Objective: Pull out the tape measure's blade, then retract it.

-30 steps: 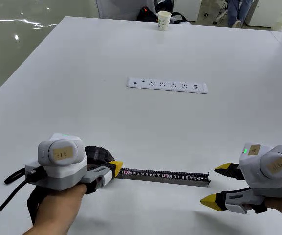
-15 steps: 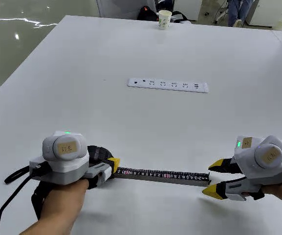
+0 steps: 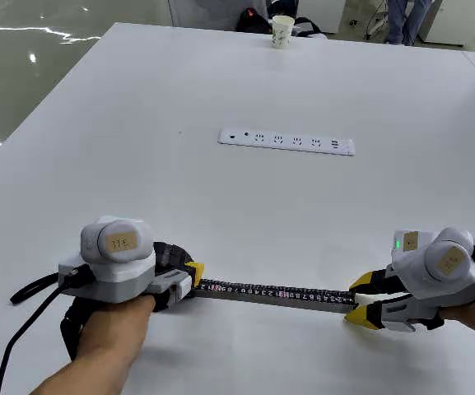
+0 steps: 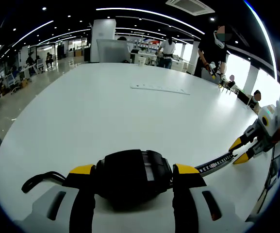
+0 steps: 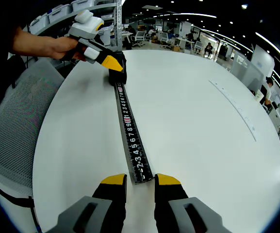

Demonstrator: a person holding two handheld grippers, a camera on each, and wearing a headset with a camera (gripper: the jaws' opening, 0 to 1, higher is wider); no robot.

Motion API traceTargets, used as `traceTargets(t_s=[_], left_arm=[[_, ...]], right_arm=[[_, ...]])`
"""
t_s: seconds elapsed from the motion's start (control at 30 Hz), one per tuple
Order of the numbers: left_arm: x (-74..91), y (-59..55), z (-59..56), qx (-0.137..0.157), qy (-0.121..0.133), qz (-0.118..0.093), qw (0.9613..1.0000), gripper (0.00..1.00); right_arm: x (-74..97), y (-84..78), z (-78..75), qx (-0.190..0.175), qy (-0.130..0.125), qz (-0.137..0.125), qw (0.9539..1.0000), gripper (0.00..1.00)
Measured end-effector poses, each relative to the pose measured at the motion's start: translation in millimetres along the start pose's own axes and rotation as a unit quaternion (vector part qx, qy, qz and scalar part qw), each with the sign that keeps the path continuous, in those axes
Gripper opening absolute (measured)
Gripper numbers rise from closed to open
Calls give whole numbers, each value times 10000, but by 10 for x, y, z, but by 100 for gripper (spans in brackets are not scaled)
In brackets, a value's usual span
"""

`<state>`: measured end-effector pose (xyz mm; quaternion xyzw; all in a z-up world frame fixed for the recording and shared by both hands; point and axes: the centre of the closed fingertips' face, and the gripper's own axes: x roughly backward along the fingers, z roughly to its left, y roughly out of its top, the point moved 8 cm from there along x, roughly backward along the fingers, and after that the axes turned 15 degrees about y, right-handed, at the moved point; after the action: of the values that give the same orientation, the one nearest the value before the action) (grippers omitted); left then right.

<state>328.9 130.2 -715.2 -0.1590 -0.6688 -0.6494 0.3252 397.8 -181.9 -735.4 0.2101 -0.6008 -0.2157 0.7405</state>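
Note:
My left gripper (image 3: 186, 278) is shut on the black tape measure case (image 3: 169, 262) at the near left of the white table (image 3: 245, 206). In the left gripper view the case (image 4: 132, 187) sits between the yellow-tipped jaws of the left gripper (image 4: 136, 169). The blade (image 3: 274, 293) lies flat on the table, pulled out to the right. Its free end (image 5: 142, 175) rests between the tips of my right gripper (image 5: 140, 180), which stands open astride it, with small gaps on both sides. The right gripper (image 3: 360, 301) is at the near right. The blade (image 5: 129, 124) runs back to the case (image 5: 118, 74).
A white power strip (image 3: 286, 141) lies across the middle of the table. At the far edge stands a paper cup (image 3: 282, 31). A black cable (image 3: 19, 333) trails from the left gripper off the near left. People stand beyond the table's far side (image 4: 212, 53).
The right gripper has moved left to the blade's free end and its jaws have narrowed around it. The left gripper has kept hold of the case.

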Motion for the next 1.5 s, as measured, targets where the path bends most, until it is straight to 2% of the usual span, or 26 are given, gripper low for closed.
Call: traceTargets(t_s=[0.27,0.67,1.5], left_arm=[[-14,0,-1,-1,4,18,10000,61],[-38,-11,-7,-15,36,47,10000,62],[-91,-31,-42,-43,245,164,9996,65]], right_arm=[[-8,-16,-47,21,3,-53,10000,13],[-21,-38,-55,-56,21,-210,9998,11],[-16,-33,-52,-56,46,-181,9998,10]])
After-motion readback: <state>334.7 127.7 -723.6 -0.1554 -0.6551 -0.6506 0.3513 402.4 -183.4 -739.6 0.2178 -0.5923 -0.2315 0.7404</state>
